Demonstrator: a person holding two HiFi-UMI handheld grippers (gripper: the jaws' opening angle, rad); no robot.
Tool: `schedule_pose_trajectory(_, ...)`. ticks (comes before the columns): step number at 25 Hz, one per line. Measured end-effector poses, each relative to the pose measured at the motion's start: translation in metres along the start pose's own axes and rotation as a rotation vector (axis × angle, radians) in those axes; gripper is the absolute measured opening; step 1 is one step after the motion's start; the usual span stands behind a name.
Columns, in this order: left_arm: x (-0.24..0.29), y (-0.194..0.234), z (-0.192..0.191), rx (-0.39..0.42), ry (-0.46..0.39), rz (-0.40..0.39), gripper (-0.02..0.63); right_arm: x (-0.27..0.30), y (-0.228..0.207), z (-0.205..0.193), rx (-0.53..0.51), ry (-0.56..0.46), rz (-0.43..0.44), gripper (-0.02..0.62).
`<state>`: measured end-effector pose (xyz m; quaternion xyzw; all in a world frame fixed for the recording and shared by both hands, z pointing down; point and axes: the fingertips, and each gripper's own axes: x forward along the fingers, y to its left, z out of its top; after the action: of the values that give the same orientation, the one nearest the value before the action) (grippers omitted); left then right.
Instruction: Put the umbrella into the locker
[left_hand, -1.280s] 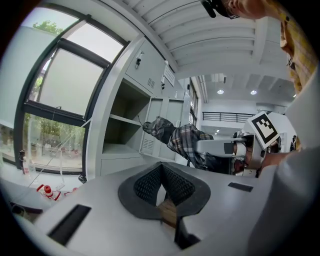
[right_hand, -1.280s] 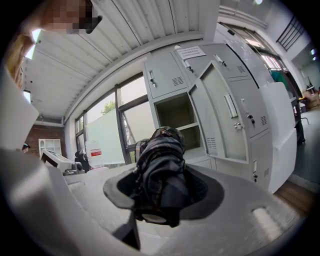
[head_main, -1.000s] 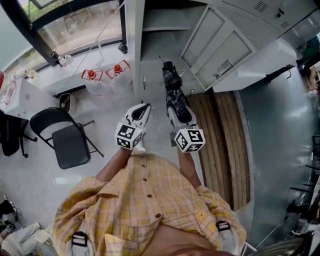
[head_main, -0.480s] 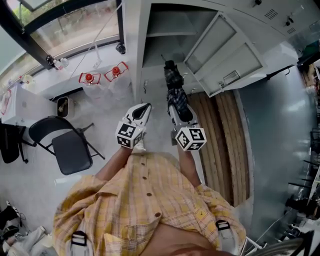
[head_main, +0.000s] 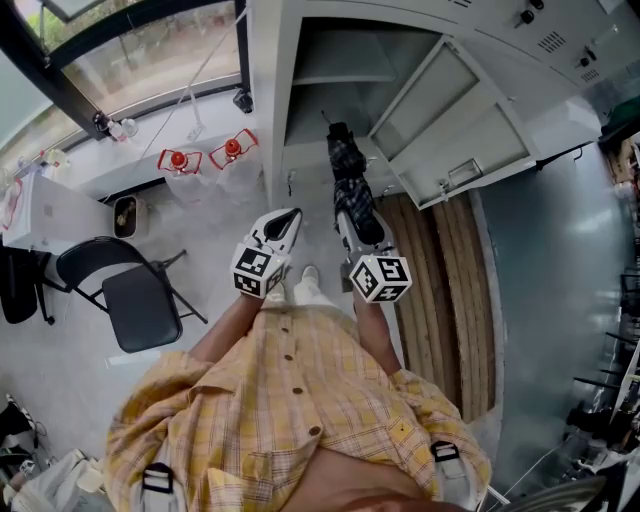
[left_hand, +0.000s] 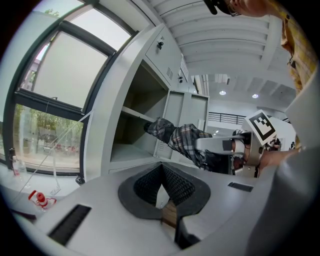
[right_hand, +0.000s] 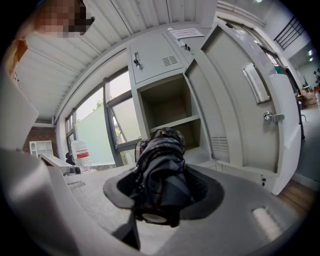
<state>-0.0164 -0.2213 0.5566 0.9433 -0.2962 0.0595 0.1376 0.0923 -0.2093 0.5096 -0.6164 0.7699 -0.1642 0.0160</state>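
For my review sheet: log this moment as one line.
right gripper: shut on umbrella | left gripper: shut, empty | umbrella: pointing at locker | locker door: open | task: umbrella not yet stowed

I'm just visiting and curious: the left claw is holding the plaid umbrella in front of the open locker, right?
Not the left: it is the right claw that holds the plaid umbrella in front of the open locker, as the right gripper view shows.
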Motion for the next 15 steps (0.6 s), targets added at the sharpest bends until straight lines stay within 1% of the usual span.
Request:
schedule_pose_trajectory(5,0.015,0.008,0.015,0.008,-0.016,0.049,0.005,0.016,-0.015,0.002,-0.013,0.009,0.025,0.193)
schedule_pose_trajectory(8,0.027,0.011,0.011,0.017,-0.014,0.053,0.005,0.026,-0.024,0.002,-0.008,0.012,0.044,0.193)
schedule_pose_trajectory(15,0.050,0.018,0.016,0.023,-0.029,0.076,0.005,0.049,-0.041,0.002,-0.021,0.030,0.079,0.193)
